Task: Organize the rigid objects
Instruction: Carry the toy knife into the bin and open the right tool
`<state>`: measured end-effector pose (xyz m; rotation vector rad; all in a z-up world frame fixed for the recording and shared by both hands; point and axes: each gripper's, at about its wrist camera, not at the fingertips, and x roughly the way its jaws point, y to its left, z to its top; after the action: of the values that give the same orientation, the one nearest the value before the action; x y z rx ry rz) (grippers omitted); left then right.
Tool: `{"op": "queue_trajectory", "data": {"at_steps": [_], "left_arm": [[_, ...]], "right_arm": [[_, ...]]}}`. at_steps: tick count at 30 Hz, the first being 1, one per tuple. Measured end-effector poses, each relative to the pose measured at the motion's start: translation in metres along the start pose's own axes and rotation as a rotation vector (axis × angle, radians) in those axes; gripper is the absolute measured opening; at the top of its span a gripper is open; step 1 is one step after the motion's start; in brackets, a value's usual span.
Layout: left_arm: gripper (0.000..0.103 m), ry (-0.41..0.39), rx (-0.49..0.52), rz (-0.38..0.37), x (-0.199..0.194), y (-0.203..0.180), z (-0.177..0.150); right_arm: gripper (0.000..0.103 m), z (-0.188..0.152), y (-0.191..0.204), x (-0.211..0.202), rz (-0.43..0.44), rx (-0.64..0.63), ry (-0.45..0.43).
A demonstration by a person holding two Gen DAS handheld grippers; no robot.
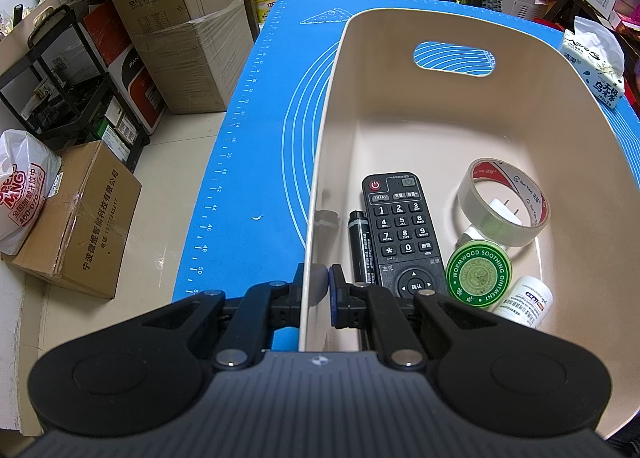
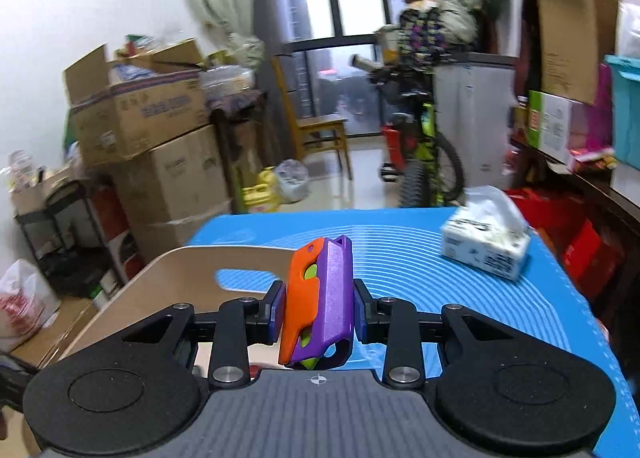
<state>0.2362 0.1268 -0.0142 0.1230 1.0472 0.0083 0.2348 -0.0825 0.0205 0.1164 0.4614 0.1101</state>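
Orange-and-purple plastic folding toy with lime-green inner parts pinched upright between the fingers of the right gripper, one blue pad flat against the orange side, the other against the purple side. Held in the air above the blue silicone mat, just right of the far rim of the cream plastic storage bin. Right wrist view blurred throughout.

Left gripper clamped on the bin's left wall, one finger outside over the mat, the other finger inside, pads pressed to the wall from both sides.

Inside the bin, on its floor: black remote control with white-numbered keys lying lengthwise near the left wall; black marker pen just beside it on the left, touching or nearly so. To the right, roll of clear packing tape on a red-and-white core, tilted, with a white two-prong plug adapter showing through its hole. Round green ointment tin lettered "Wormwood Soothing Ointment" in front of the tape, against the remote's lower right edge. Small white pill bottle with a printed label lying just right of the tin.

Oval handle cutout in the bin's far wall, mat visible through it.

White tissue pack with blue print on the mat's far right corner, well apart from the bin. Stacked cardboard boxes on the floor to the left; green bicycle beyond the table.
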Motion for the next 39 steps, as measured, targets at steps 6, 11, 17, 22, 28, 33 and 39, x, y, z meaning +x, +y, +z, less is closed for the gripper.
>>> {"op": "queue_trajectory", "data": {"at_steps": [6,11,17,22,28,33,39], "left_arm": [[0.011,0.000,0.000,0.001,0.000,0.000,0.000],[0.011,0.000,0.001,0.001,0.000,0.000,0.000],[0.011,0.000,0.001,0.001,0.000,0.000,0.000],[0.011,0.000,0.001,0.001,0.000,0.000,0.000],[0.011,0.000,0.001,0.002,0.000,0.000,0.000],[0.011,0.000,0.001,0.002,0.000,0.000,0.000],[0.011,0.000,0.002,0.003,0.000,0.000,0.000]], "right_arm": [[0.040,-0.006,0.036,0.016,0.081,-0.134,0.089],[0.040,-0.015,0.064,0.031,0.114,-0.232,0.212],[0.040,-0.030,0.083,0.055,0.098,-0.317,0.381],[0.042,-0.037,0.092,0.063,0.091,-0.363,0.439],[0.054,-0.033,0.086,0.061,0.117,-0.332,0.428],[0.066,-0.028,0.080,0.049,0.143,-0.319,0.358],[0.067,-0.008,0.056,0.030,0.146,-0.230,0.238]]}}
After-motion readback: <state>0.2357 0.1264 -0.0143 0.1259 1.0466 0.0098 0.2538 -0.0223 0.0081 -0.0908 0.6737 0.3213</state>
